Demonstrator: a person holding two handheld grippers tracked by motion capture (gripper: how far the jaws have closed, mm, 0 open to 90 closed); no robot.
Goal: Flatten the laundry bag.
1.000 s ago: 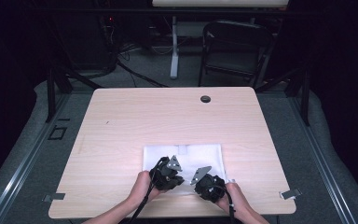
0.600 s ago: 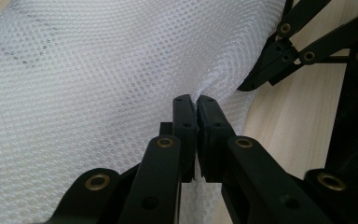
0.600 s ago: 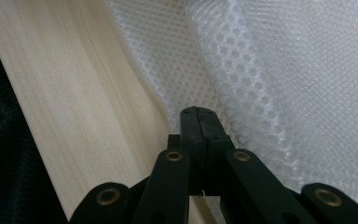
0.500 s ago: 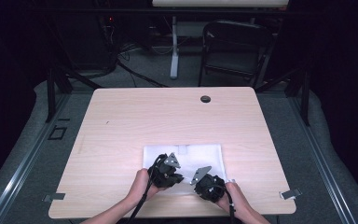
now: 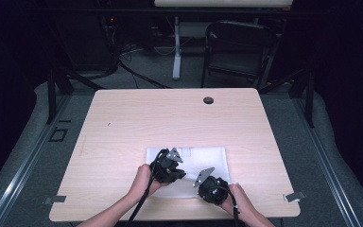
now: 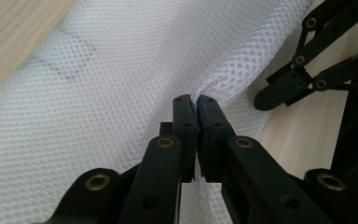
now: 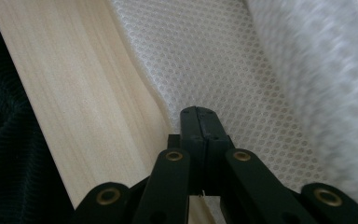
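Mesh cloth (image 5: 208,158) lies on pale wooden table (image 5: 137,123).

- Bench (image 5: 137,123): pale wood-grain top, rounded corners.
- Round dark grommet (image 5: 208,100) set in the bench near its far edge.
- Dark folding chair (image 5: 238,52) behind the bench.
- Cables (image 5: 123,66) on grey floor (image 5: 23,156), beside a white post (image 5: 177,47).
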